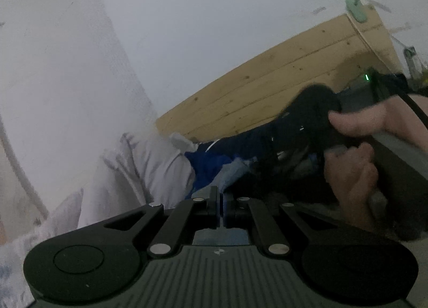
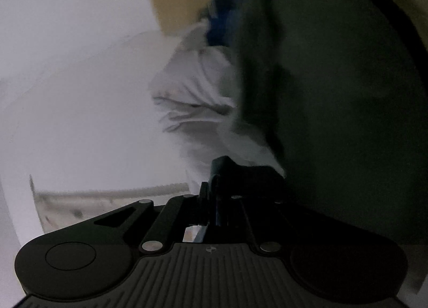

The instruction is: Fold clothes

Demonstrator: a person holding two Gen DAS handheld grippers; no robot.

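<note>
Currently a dark green fabric garment (image 2: 334, 94) is held lifted beside the pale grey crumpled clothing (image 2: 192, 88); right gripper (image 2: 218, 174) fingers clamped on it, left gripper (image 1: 220, 201) fingers together on blue cloth (image 1: 207, 166). Spreading flat is judged next.

Right claw (image 2: 220, 174) closed on dark garment (image 2: 334, 99); grey garment (image 2: 195, 88) beside it, blue cloth (image 2: 223, 13) beyond.

Headboard (image 1: 267, 78) knotty matt wood; grey garment (image 1: 149, 171) soft creased cloth
</note>
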